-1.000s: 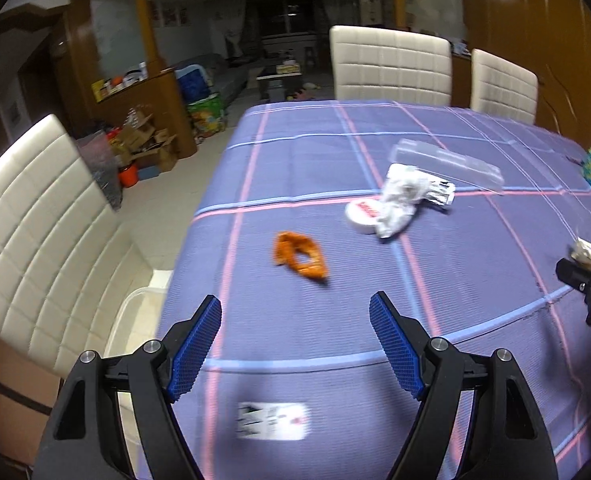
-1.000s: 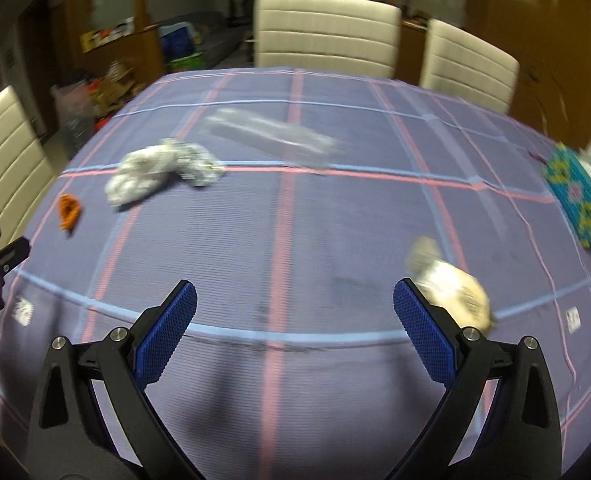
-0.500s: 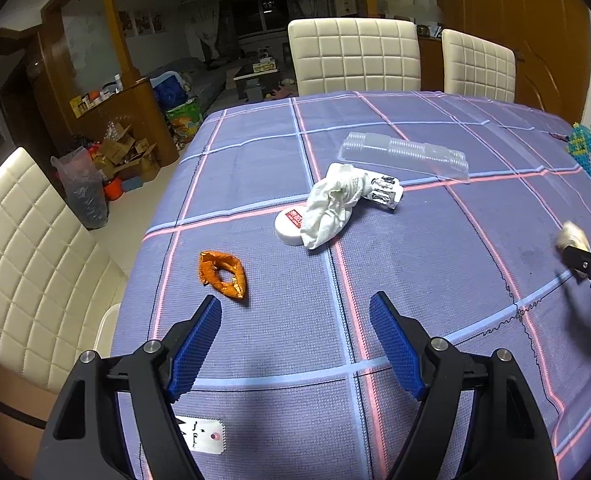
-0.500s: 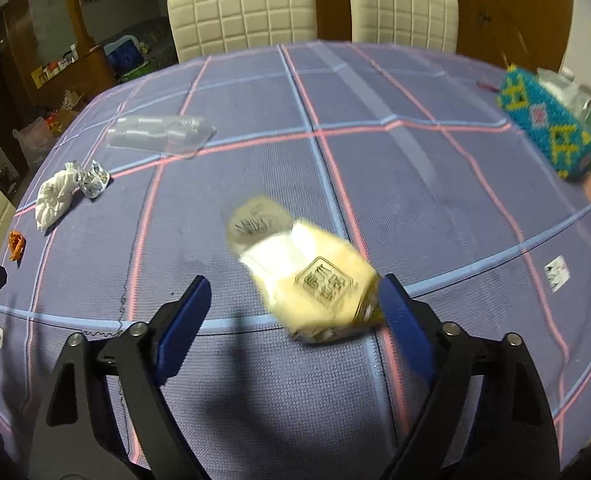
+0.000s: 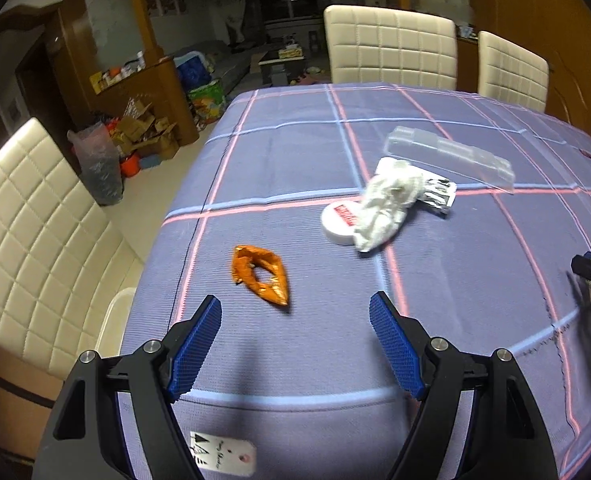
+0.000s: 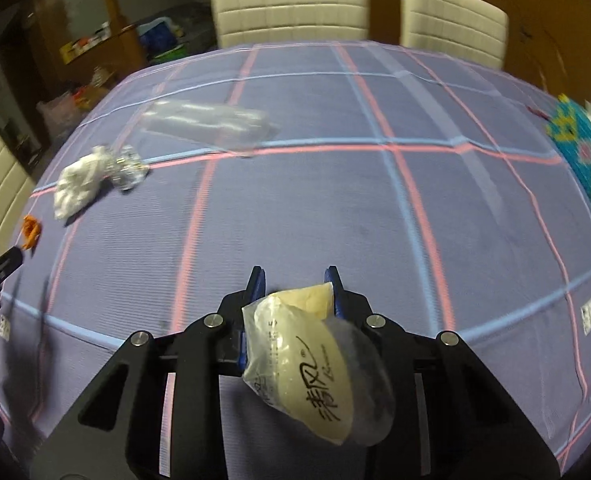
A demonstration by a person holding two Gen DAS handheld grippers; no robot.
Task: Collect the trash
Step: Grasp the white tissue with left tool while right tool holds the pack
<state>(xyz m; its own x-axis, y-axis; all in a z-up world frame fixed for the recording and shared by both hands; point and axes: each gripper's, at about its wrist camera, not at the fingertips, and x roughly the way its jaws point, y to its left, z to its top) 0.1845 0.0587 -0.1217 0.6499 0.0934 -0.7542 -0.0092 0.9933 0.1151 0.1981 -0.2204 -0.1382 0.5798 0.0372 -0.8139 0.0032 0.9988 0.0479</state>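
My right gripper (image 6: 295,280) is shut on a cream plastic tissue packet (image 6: 315,364) and holds it above the purple plaid tablecloth (image 6: 335,208). My left gripper (image 5: 295,312) is open and empty, just short of an orange peel (image 5: 260,274). Beyond the peel lie a crumpled white tissue (image 5: 387,204), a white round lid (image 5: 337,222), a silver wrapper (image 5: 439,192) and a clear plastic tray (image 5: 451,156). The right wrist view shows the tissue (image 6: 79,184), the tray (image 6: 211,126) and the peel (image 6: 31,232) at the left.
Cream chairs stand at the far side (image 5: 389,46) and at the left (image 5: 35,232). A teal beaded box (image 6: 583,160) sits at the table's right edge. A small white tag (image 5: 221,456) lies near the front edge. Boxes and bags clutter the floor at the left (image 5: 135,136).
My right gripper has shut on the tissue packet and lifted it. My left gripper has swung left and closer to the orange peel.
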